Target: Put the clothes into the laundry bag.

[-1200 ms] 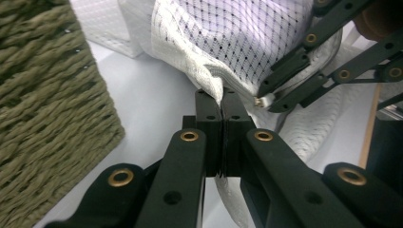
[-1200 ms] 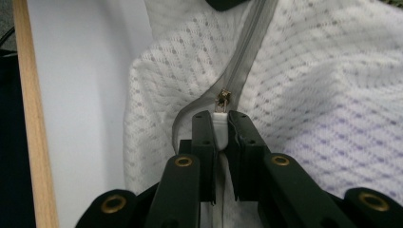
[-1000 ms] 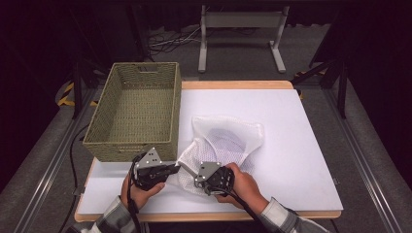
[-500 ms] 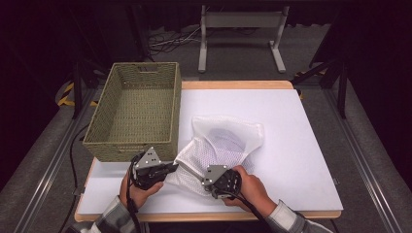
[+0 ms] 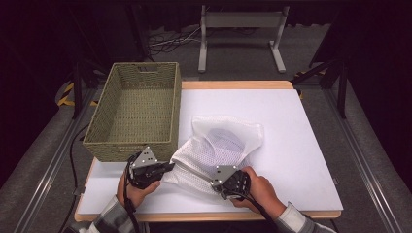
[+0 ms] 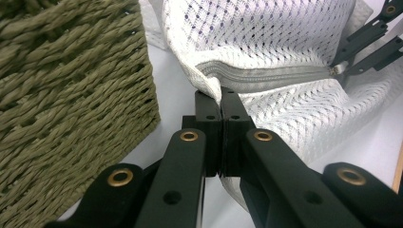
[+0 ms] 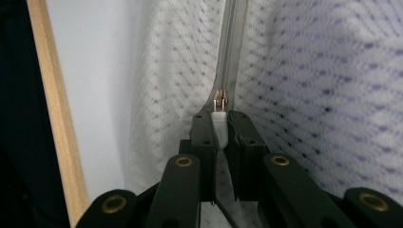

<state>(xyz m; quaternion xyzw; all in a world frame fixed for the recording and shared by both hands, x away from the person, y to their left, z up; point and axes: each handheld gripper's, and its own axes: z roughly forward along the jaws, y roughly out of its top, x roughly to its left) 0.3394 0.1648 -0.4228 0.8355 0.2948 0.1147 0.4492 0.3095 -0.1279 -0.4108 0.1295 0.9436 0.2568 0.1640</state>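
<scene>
Left tool [image 5: 167,166]: black body, grey 3-cornered plate on top with small dark dots at its corners, black cable looping off the rear. Right tool [image 5: 214,187]: same black build, same grey plate, black cable trailing back along the forearm. Seen close in the left gripper view [image 6: 221,102]: 2 matte black jaws with squared tips, flat black link arms, brass-coloured rivets at the pivots, small recessed screw holes beside them. Same black links and brass rivets in the right gripper view [image 7: 221,124]. Grey-and-white patterned sleeves at both wrists.
</scene>
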